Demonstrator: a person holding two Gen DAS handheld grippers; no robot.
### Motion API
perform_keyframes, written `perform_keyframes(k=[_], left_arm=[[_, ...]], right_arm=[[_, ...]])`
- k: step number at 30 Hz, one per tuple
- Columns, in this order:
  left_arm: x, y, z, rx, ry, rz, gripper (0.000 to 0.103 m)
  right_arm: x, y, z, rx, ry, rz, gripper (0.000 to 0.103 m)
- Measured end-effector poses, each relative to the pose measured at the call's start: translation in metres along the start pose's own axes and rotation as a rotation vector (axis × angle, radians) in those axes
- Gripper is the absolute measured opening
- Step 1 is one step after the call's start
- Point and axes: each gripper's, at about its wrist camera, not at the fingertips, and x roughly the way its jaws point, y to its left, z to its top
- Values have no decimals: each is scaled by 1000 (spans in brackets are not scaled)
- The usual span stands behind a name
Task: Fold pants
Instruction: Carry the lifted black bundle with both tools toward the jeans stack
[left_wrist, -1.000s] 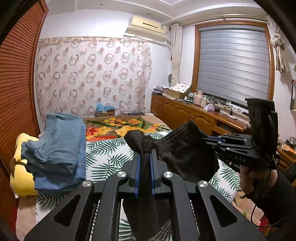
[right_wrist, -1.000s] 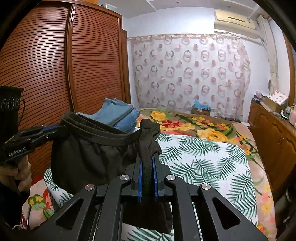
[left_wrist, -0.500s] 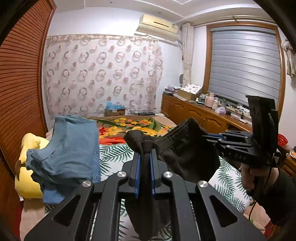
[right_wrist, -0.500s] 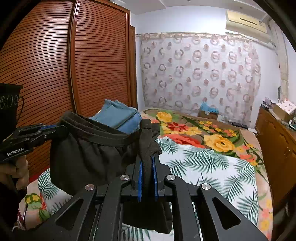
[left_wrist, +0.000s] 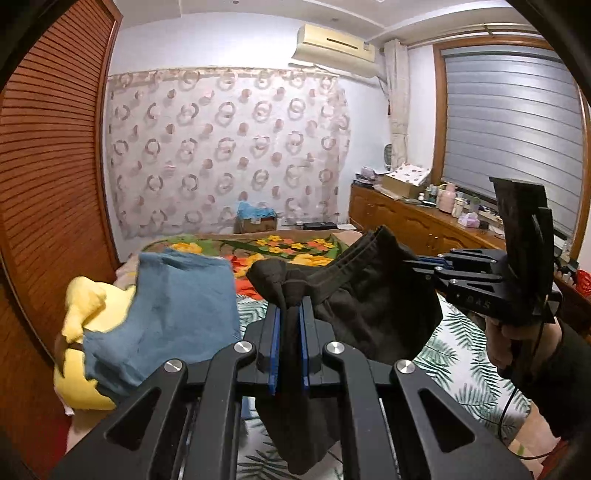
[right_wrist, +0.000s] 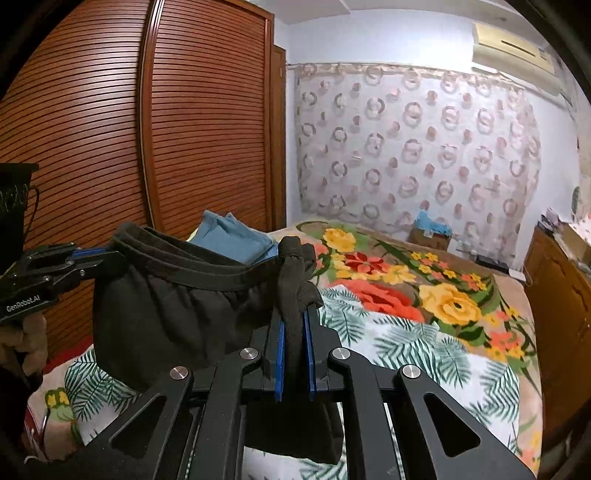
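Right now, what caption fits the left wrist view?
Both grippers hold black pants by the waistband above the bed.

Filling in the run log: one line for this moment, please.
left gripper: shut on black pants | right gripper: shut on waistband | pants: held above bed

We saw a slatted reddish-brown wooden wardrobe (right_wrist: 155, 122) beside a pale sheer curtain printed with rings (left_wrist: 225, 147). A cream wall-mounted air conditioner (left_wrist: 334, 46) hung near a wood-framed window with grey blinds (left_wrist: 513, 122). A cluttered low wooden cabinet (left_wrist: 402, 218) flanked the bed with its floral and palm-leaf blankets (right_wrist: 413, 306).
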Motion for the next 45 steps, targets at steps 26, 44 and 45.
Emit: perform_keyframes(k=[26, 44, 45], left_arm=[[10, 68, 4, -121, -64, 159, 10], [11, 83, -31, -267, -52, 295, 10], [10, 83, -32, -278, -57, 299, 10]], right_arm=[[111, 3, 67, -271, -48, 106, 9], [178, -1, 82, -392, -7, 214, 9], [179, -1, 82, -398, -9, 218, 9]])
